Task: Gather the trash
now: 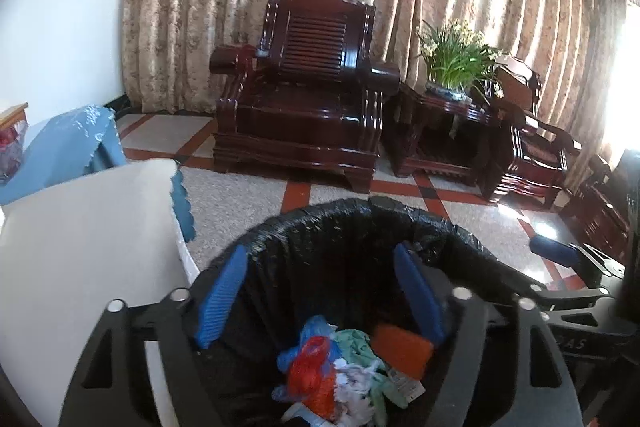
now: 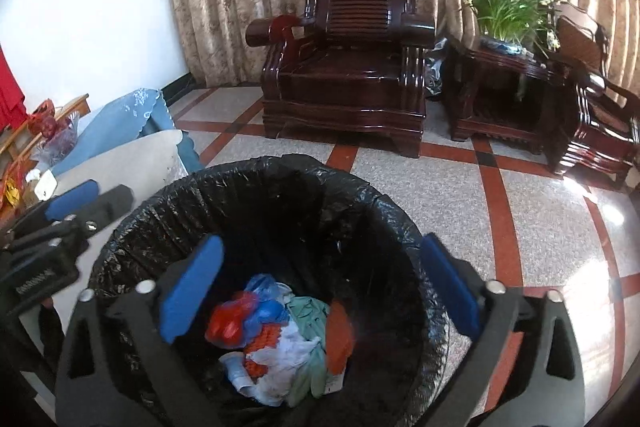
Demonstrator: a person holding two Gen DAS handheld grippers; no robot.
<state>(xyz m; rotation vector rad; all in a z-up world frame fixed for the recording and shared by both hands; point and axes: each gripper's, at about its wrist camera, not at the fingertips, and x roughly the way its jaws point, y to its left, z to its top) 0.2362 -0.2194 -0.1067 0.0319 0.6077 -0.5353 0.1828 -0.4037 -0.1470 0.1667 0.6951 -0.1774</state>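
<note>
A bin lined with a black bag (image 1: 340, 211) (image 2: 240, 171) stands on the tiled floor right below both grippers. Inside lies a pile of trash (image 1: 344, 367) (image 2: 280, 339): red and blue plastic bags, white tissue, a green rag and an orange piece (image 1: 400, 347) (image 2: 338, 339). My left gripper (image 1: 320, 267) hangs over the bin's mouth, open, with nothing between its blue pads. My right gripper (image 2: 324, 247) is also over the bin, open wide and empty. One of its fingers (image 1: 554, 253) shows at the right of the left wrist view. The left gripper's fingers (image 2: 72, 201) show at the left of the right wrist view.
A white surface (image 1: 80, 247) with a blue cloth (image 1: 72, 143) stands close to the bin's left side. Beyond the bin are open tiled floor (image 2: 440, 187), a dark wooden armchair (image 1: 304, 95), a side table with a plant (image 1: 452, 67) and curtains.
</note>
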